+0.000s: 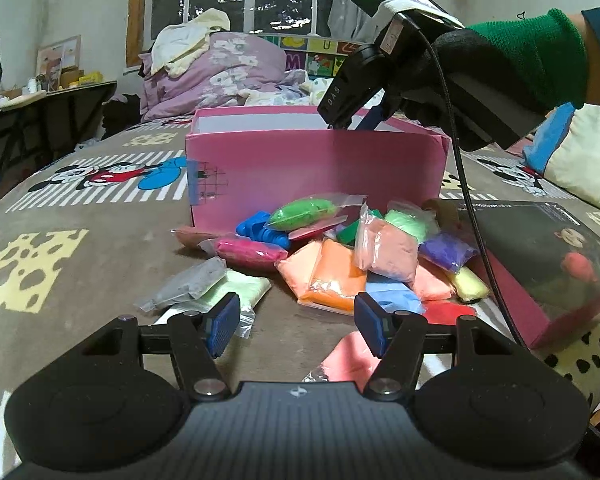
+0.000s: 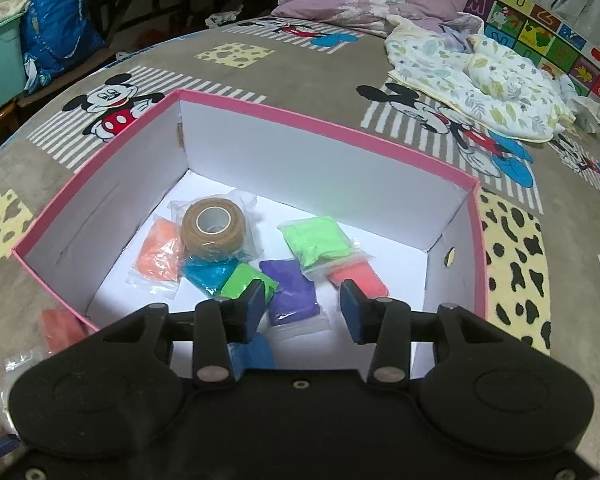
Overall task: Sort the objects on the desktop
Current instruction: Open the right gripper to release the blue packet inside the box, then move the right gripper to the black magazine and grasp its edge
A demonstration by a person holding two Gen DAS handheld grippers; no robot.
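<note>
Above the pink box (image 2: 478,248), the right gripper (image 2: 302,308) hangs with its jaws parted and nothing between them. Inside lie clay bags (image 2: 315,240) and a tape roll (image 2: 213,227). Before the box, more clay bags (image 1: 364,256) sit heaped on the blanket (image 1: 80,280); the left gripper (image 1: 296,322) hovers near them, released, holding nothing.

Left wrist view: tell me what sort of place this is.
Most likely a bedroom. The pink box sits on a cartoon-mouse blanket, with a heaped purple quilt behind it and a cluttered desk by the wall.
</note>
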